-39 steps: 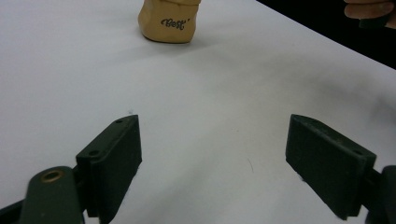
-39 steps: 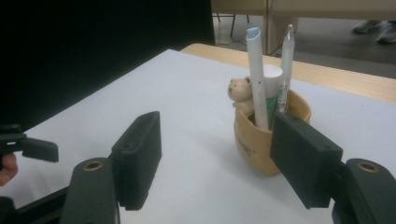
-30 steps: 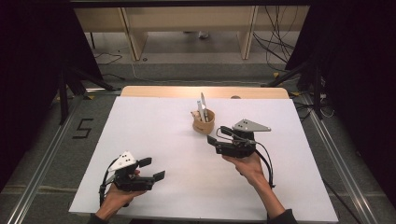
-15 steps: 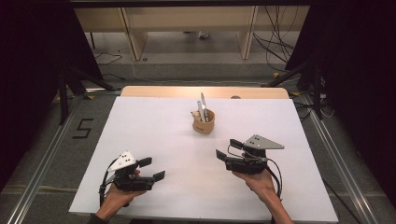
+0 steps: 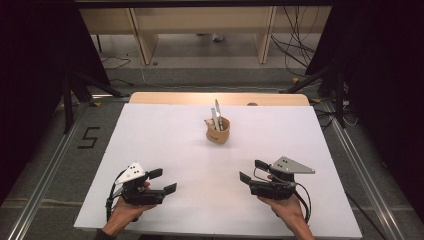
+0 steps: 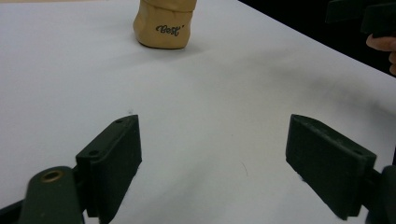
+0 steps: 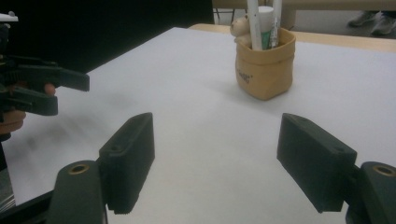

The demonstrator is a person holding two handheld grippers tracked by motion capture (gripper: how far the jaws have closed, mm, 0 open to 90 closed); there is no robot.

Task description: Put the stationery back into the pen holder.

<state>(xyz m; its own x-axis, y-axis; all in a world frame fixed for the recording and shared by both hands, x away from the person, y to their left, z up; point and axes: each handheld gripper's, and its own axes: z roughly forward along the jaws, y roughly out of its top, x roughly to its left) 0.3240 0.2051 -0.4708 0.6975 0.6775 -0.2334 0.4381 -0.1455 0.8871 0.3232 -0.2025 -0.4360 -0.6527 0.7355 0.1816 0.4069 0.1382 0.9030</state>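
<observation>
Item 1: tan pouch [image 5: 218, 131], soft-sided and upright, stood in the upper centre of the high view on the white table [image 5: 165, 145]. It held white pens [image 5: 216, 116], a tube and a small figure at the rim. In the right gripper view the pouch [image 7: 265, 65] sat at upper right; in the left gripper view its base [image 6: 163, 28], printed with script lettering, sat at top centre.

Item 2: left gripper [image 5: 162, 181], lower left of the high view, held in a hand [image 5: 125, 210]. Jaws stood wide apart, nothing between them, low over bare table. It lay well apart from the pouch.

Item 3: right gripper [image 5: 252, 171], lower right of the high view, held in a hand [image 5: 285, 210]. Jaws stood wide apart and empty, pointing toward frame left. It also lay well apart from the pouch.
</observation>
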